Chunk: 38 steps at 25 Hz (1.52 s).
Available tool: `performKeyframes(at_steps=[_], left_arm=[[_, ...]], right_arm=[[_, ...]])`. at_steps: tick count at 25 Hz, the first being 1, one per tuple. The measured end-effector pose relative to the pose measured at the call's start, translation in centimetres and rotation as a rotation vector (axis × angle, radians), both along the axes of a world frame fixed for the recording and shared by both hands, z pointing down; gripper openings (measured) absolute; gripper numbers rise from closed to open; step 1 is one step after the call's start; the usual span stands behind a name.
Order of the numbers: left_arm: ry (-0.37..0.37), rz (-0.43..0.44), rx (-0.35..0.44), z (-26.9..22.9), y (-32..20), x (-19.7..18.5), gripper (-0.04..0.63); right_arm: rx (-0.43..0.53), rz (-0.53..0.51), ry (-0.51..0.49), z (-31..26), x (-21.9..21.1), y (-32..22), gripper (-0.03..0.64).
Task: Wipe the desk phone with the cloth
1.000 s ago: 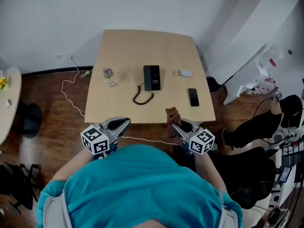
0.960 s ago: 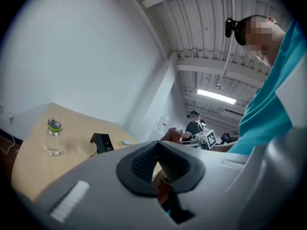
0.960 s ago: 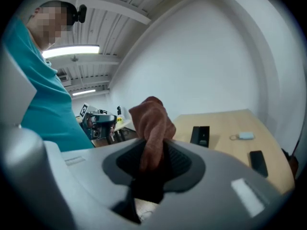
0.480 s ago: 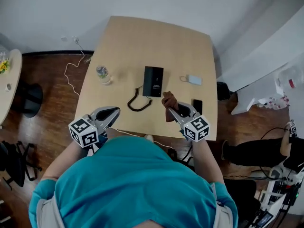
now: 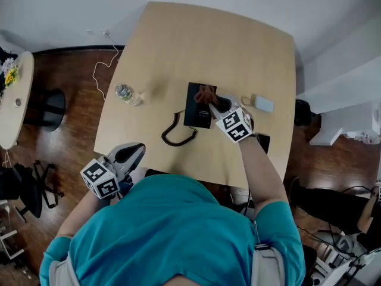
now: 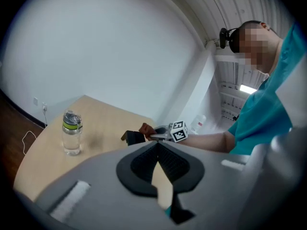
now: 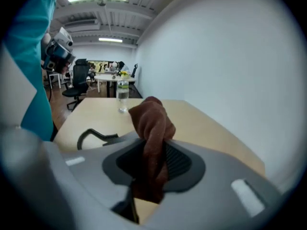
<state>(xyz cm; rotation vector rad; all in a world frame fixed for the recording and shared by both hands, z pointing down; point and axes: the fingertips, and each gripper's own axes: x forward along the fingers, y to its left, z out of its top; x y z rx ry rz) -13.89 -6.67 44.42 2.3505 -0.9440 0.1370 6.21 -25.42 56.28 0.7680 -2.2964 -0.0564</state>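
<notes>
The right gripper [image 5: 211, 102] was shut tight on a brown cloth [image 7: 145, 116], and the cloth hung over the far end of the desk phone [image 5: 193, 111]. I could not tell if the cloth was touching the phone yet. The left gripper [image 6: 157, 148] had its jaws together with nothing in them. It was well away from the phone, down past the near edge of the table [image 5: 178, 40].

So nothing was holding the phone in place. I think a hard rub could push it along the smooth top, or knock the part you talk into off its rest. The curly cord [image 5: 176, 137] lay loose just in front of the phone, so the gripper could snag it on the way back. The cloth was also bunched up in the jaws, and a bunched cloth may only wipe a thin stripe.

The table was pale wood and mostly bare. A water bottle [image 5: 126, 94] stood well to the left of the phone, and a small pale box [image 5: 262, 103] lay near it on the right. Past the table, left of the phone, were a dark wood floor [image 5: 71, 70], a black chair [image 5: 50, 109] and a round table [image 5: 15, 100]. A white wall [image 5: 71, 5] stood behind the phone.
</notes>
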Motion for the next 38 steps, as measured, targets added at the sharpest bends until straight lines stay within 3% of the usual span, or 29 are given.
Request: performKeyframes(at_steps=[5, 11, 24, 27, 29, 32, 35, 38], left_arm=[[-0.029, 0.102, 0.006, 2.2, -4.0, -1.1, 0.005], [-0.005, 0.154, 0.031, 3.3, -9.2, 0.1, 0.005], [0.012, 0.195, 0.021, 4.6, -9.3, 2.1, 0.005], [0.013, 0.194, 0.022, 4.6, -9.3, 2.2, 0.005], [0.012, 0.195, 0.028, 4.4, -9.2, 2.3, 0.005], [0.006, 0.193, 0.037, 4.1, -9.0, 1.9, 0.005], [0.001, 0.180, 0.038, 3.9, -8.9, 1.5, 0.005], [0.000, 0.174, 0.041, 3.8, -8.5, 1.2, 0.005]], right_arm=[[0.040, 0.007, 0.134, 2.7, -2.1, -4.6, 0.112], [0.072, 0.008, 0.169, 3.2, -2.2, -6.8, 0.120], [-0.042, -0.166, 0.199, 10.5, -2.2, 8.8, 0.117], [-0.073, -0.182, 0.180, 10.5, -2.0, 10.2, 0.114], [-0.039, -0.135, 0.118, 8.2, -1.5, 8.3, 0.114], [0.033, 0.014, 0.019, 3.6, 0.2, 1.3, 0.114], [0.073, 0.098, 0.050, 1.5, 1.5, -5.0, 0.114], [0.050, 0.099, 0.099, 3.0, 2.0, -6.2, 0.114]])
